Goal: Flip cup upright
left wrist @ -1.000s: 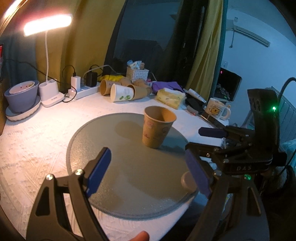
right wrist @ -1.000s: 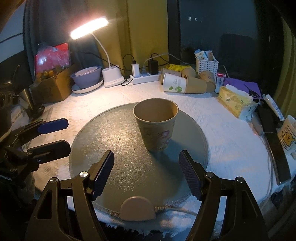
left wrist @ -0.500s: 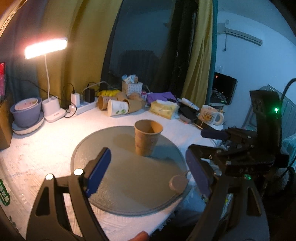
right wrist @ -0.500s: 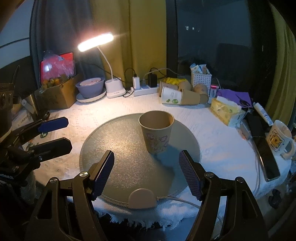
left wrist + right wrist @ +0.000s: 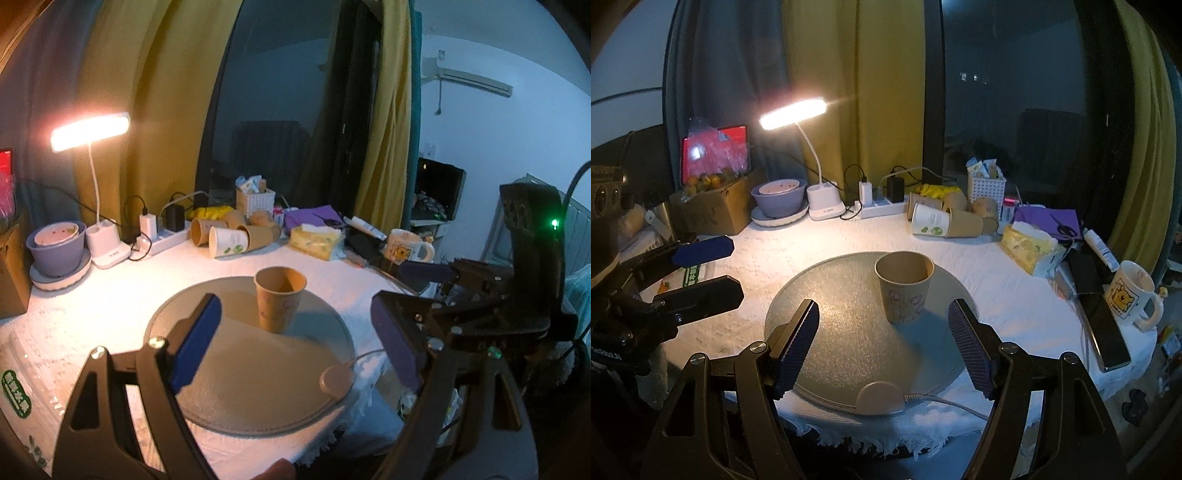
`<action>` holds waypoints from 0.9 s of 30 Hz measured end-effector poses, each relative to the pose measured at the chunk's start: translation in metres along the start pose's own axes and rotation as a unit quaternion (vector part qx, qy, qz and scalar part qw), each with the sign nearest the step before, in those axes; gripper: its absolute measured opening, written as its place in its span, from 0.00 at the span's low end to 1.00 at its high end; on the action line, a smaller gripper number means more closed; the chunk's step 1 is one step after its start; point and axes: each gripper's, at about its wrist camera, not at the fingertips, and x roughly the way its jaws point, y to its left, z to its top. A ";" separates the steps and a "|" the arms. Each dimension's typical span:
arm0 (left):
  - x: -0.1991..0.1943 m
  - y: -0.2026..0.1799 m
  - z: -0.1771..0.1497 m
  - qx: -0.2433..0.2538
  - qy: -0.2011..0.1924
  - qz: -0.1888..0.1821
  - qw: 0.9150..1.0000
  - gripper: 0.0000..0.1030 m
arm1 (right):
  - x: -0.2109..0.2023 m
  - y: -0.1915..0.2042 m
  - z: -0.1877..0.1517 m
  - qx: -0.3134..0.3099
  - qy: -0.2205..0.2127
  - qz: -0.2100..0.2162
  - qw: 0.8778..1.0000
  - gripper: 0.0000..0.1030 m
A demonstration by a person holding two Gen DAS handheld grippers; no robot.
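Left tool (image 5: pixel 295 339) is spread wide open, gripping nothing, short of the round gray mat (image 5: pixel 236 387). The brown paper cup (image 5: pixel 904 291) stands upright toward the mat's far side, mouth up. Right tool (image 5: pixel 884 345) is wide open too, empty, cup just beyond its fingertips. Behind the mat on the surface (image 5: pixel 798 254), spare cups (image 5: pixel 942 221) lie tipped over.
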 end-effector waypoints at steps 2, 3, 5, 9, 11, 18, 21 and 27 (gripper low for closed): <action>-0.003 -0.001 0.002 0.000 -0.006 0.000 1.000 0.82 | -0.004 -0.001 0.001 0.002 -0.004 0.000 1.000 0.73; -0.005 -0.001 0.003 0.000 -0.010 0.000 1.000 0.82 | -0.007 0.000 0.002 0.003 -0.007 0.000 1.000 0.73; -0.008 -0.003 0.004 0.001 -0.015 0.001 1.000 0.82 | -0.012 0.000 0.003 0.003 -0.013 0.001 1.000 0.73; -0.015 -0.006 0.007 0.003 -0.029 0.003 1.000 0.82 | -0.021 0.002 0.006 0.001 -0.024 0.001 1.000 0.73; -0.017 -0.007 0.009 0.003 -0.036 0.003 0.999 0.82 | -0.026 0.004 0.008 0.000 -0.030 0.001 1.000 0.73; -0.028 -0.007 0.012 -0.001 -0.055 0.003 0.998 0.82 | -0.037 0.008 0.011 -0.006 -0.043 -0.001 0.999 0.73; -0.031 -0.005 0.014 0.000 -0.062 0.006 0.998 0.82 | -0.041 0.009 0.012 -0.008 -0.047 -0.003 0.999 0.73; -0.044 -0.005 0.015 0.004 -0.086 0.029 0.996 0.82 | -0.046 0.014 0.016 -0.012 -0.052 -0.007 0.999 0.73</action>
